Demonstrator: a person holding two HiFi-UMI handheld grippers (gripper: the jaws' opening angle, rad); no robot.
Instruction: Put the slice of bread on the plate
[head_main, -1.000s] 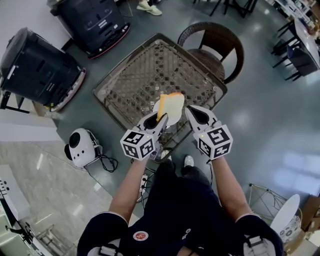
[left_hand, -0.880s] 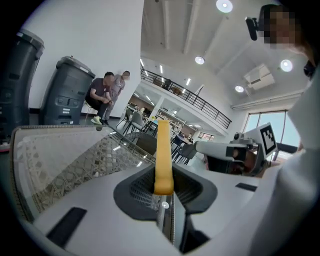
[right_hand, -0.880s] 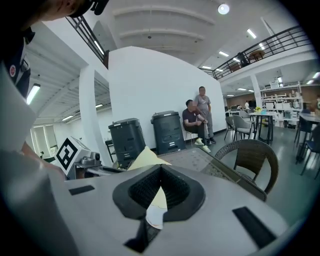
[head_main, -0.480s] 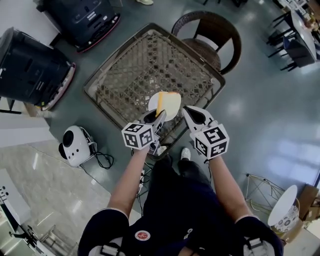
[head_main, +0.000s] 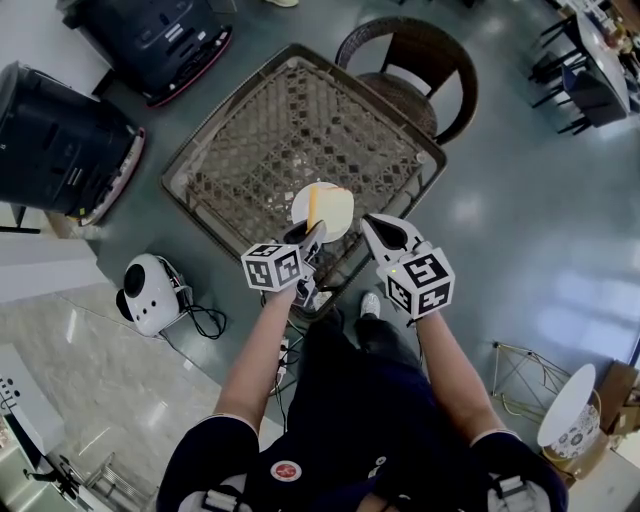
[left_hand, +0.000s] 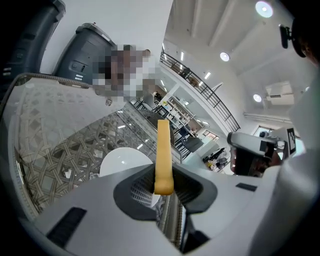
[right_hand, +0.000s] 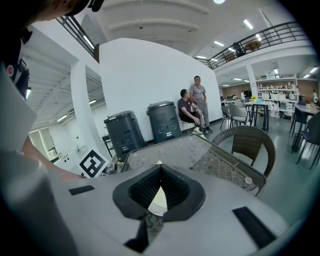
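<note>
Left hand-held gripper (head_main: 312, 236) holds slice of bread (head_main: 333, 207) on edge over plate (head_main: 299, 205); right hand-held gripper (head_main: 372, 222) closed, nothing in it.
Both forearms reach forward side by side and both tools tip downward. The left jaws are part-closed and pinch the slice's lower end, with the crust edge-on in the left gripper view. In the head view the slice overlaps the white plate's right half; can't tell whether they touch. The right jaw tips meet just beside the plate's right rim. The plate sits on the wicker counter (head_main: 280, 140), near its edge on the person's side. A wicker chair (head_main: 440, 60) stands at the far corner, two black bins (head_main: 60, 140) to the left, and a white device (head_main: 150, 292) on the floor beside the left arm. There is open floor to the right of the counter.
</note>
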